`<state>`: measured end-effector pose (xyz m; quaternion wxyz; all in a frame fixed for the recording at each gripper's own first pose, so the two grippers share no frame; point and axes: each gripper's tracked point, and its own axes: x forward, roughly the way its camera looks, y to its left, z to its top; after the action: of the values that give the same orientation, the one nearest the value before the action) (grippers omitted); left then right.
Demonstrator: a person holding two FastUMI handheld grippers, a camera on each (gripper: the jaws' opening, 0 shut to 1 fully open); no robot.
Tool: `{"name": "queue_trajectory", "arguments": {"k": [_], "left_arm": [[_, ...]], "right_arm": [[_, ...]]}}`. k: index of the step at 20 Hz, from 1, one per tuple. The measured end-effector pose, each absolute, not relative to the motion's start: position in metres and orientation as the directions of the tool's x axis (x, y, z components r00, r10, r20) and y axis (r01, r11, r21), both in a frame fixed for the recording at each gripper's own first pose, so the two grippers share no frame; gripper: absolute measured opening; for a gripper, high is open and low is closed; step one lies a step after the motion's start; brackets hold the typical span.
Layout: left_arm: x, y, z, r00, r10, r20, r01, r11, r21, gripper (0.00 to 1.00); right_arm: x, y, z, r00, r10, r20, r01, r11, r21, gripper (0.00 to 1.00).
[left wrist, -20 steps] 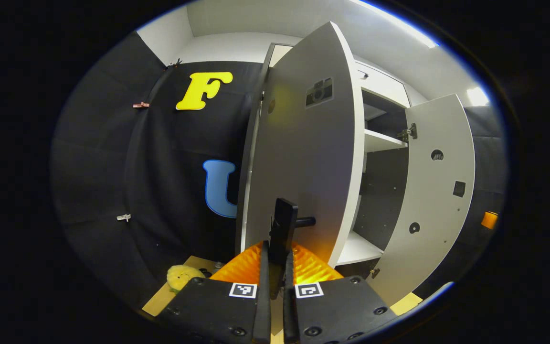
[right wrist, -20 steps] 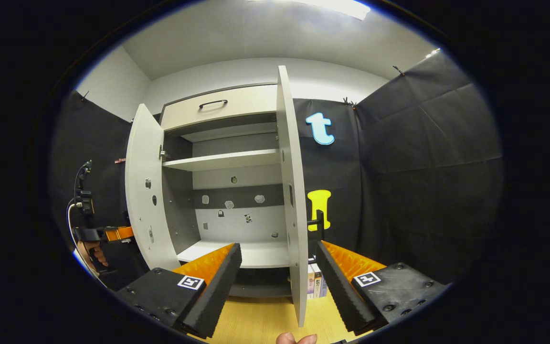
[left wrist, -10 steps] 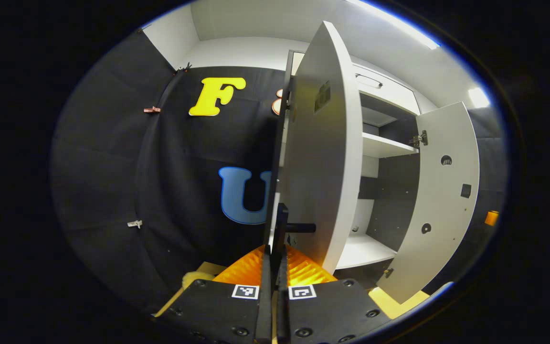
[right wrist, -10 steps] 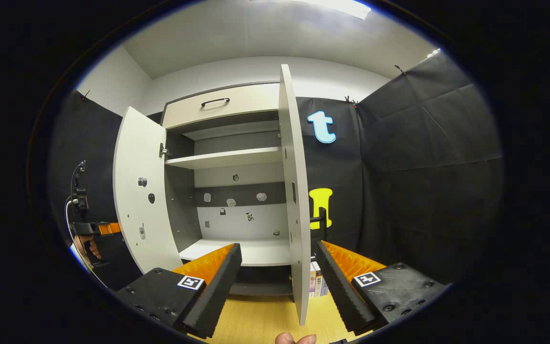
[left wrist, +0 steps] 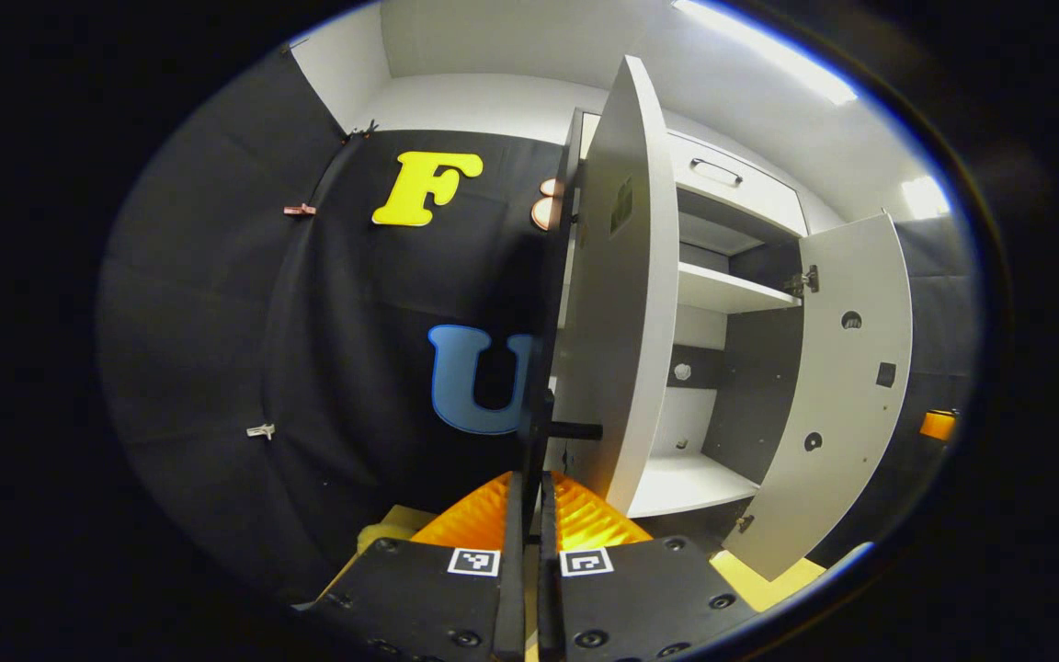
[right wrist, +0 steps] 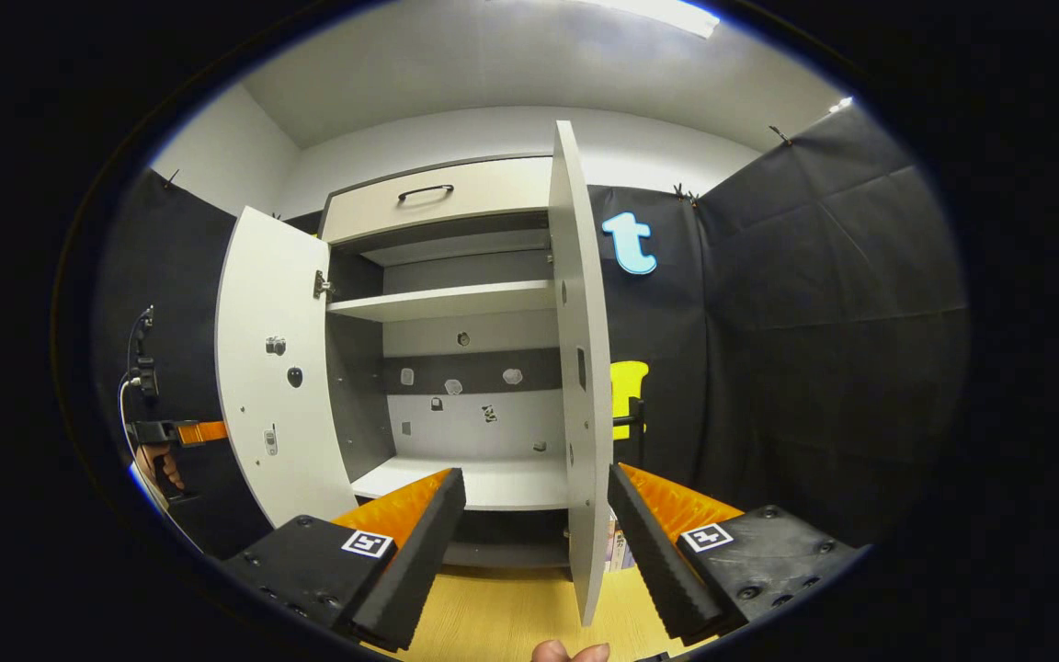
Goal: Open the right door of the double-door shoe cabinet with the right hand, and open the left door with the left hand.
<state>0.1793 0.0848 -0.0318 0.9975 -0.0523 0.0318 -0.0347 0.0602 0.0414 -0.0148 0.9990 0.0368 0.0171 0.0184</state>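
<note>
Both doors of the shoe cabinet [right wrist: 456, 331] stand open, so the task looks almost finished.

In the left gripper view, the left gripper [left wrist: 527, 515] is closed, with its two fingers pressed together on the dark handle [left wrist: 543, 432] of the left door [left wrist: 617, 303]. This door rises directly ahead of the gripper and is seen nearly edge-on, swung far out from the cabinet. In the right gripper view the same gripper [right wrist: 194, 432] appears far off to the left, behind the left door, with a hand [right wrist: 157, 464] holding it.

The right gripper [right wrist: 537, 542] is wide open and holds nothing. The right door [right wrist: 585, 386] stands edge-on in the gap between its two fingers, without touching either of them as far as I can see. The handle of this door [right wrist: 635, 423] is just ahead of the right finger, on the outer face.

Inside the cabinet there is a shelf [right wrist: 442, 302] above and a lower board beyond the gripper. My judgement is that the right door is done, and only letting go of the left handle is left.
</note>
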Motion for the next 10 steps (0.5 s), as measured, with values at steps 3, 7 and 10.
{"name": "queue_trajectory", "arguments": {"k": [3,7,10], "left_arm": [[0.17,0.091,-0.028,0.998,-0.025,-0.05,0.021,0.996,-0.092,0.07],[0.163,0.086,-0.021,1.0,-0.012,-0.024,0.009,0.995,-0.101,0.0],[0.156,0.077,-0.021,0.999,-0.027,-0.024,0.025,0.995,-0.1,0.14]], "right_arm": [[0.062,0.045,-0.015,0.999,0.044,-0.032,-0.042,0.996,0.08,0.98],[0.063,0.05,-0.017,0.998,0.053,-0.034,-0.05,0.996,0.08,0.98],[0.064,0.05,-0.017,0.998,0.051,-0.036,-0.048,0.995,0.085,0.98]]}}
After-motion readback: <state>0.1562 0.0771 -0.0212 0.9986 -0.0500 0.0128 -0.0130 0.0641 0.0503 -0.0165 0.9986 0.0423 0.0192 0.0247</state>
